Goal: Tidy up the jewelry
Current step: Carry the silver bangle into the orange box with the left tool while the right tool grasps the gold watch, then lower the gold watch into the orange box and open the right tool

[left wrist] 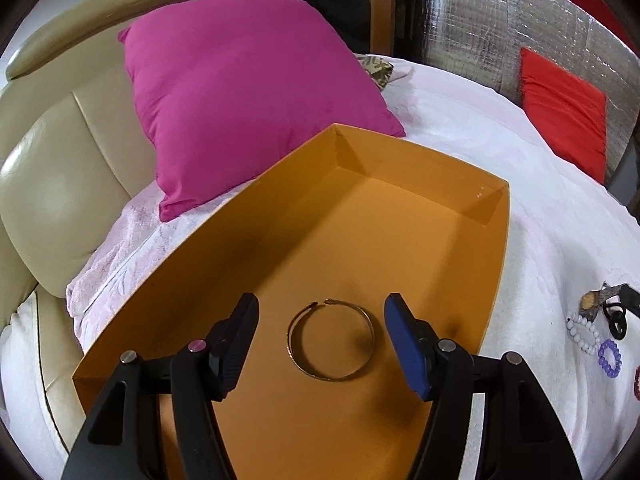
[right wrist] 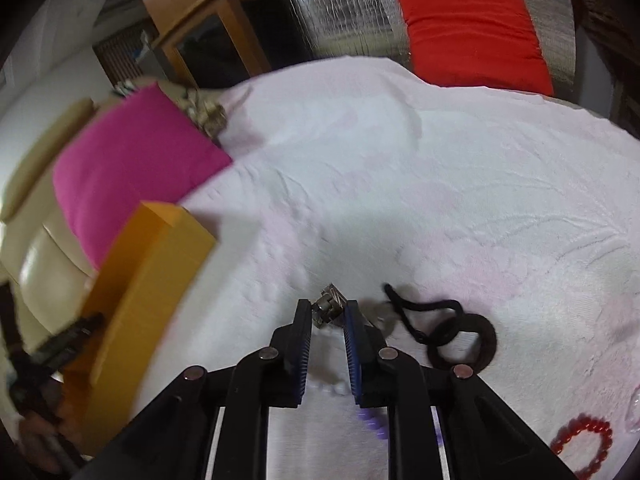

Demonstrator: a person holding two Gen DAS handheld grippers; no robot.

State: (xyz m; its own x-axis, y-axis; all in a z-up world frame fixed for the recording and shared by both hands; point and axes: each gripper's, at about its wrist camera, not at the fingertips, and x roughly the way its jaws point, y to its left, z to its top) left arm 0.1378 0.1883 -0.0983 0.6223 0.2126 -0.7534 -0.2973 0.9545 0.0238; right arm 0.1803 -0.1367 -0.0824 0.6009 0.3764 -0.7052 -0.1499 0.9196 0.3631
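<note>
An orange box (left wrist: 460, 196) lies open on the white bedspread, with a thin gold bangle (left wrist: 331, 340) on its floor. My left gripper (left wrist: 320, 344) is open over the box, its fingers either side of the bangle. In the right wrist view my right gripper (right wrist: 328, 316) is shut on a silver metal watch (right wrist: 329, 305), just above the bedspread. Beside it lie a black ring with a cord (right wrist: 464, 340), a red bead bracelet (right wrist: 584, 446), and purple (right wrist: 374, 428) and white beads (right wrist: 334, 389) partly hidden under the fingers. The box shows at the left (right wrist: 148, 280).
A magenta pillow (left wrist: 240, 92) leans on the cream headboard (left wrist: 52, 176) behind the box. A red cushion (right wrist: 472, 28) stands against a silver foil wall. Jewelry pile (left wrist: 600, 332) lies right of the box. A wooden cabinet (left wrist: 340, 0) stands behind.
</note>
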